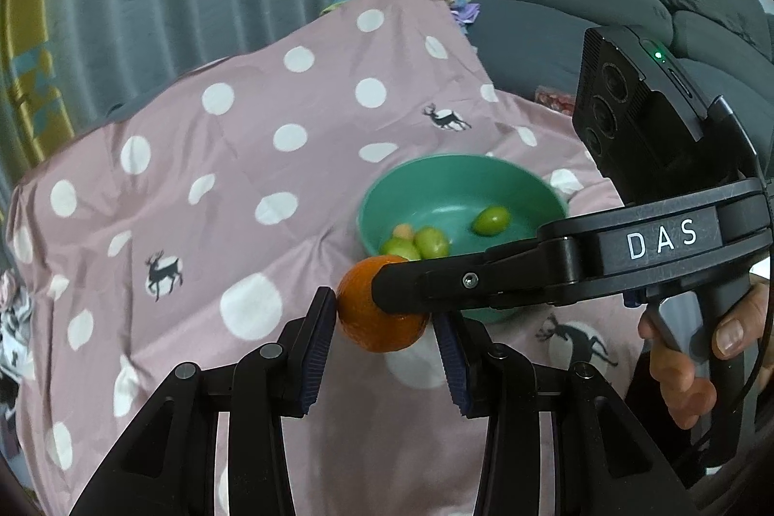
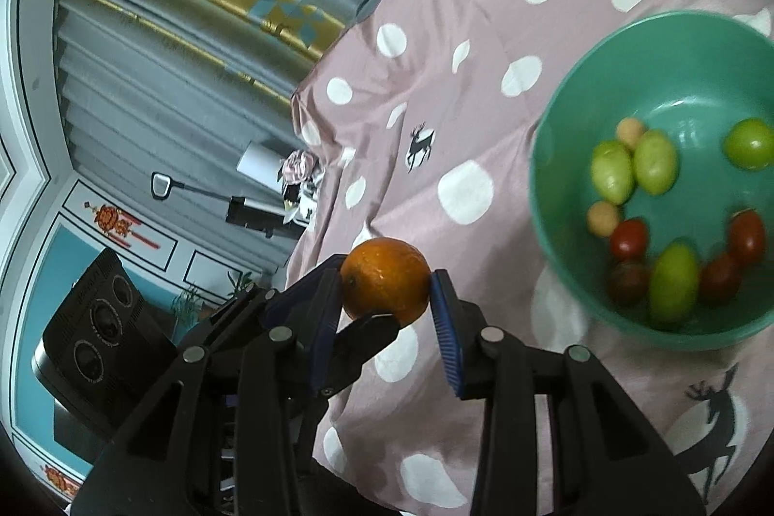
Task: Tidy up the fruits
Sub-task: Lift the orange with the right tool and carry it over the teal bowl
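both tongs, left [image 1: 382, 325] and right [image 2: 387, 296], are gripping one orange [image 1: 379, 308] together, lower centre, beside the green bowl [image 2: 571, 100].

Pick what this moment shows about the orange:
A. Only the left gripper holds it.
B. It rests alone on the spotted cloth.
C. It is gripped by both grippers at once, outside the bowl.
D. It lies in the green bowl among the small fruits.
C: the orange sits between the right gripper pads while the left gripper also clamps it, short of the green bowl.
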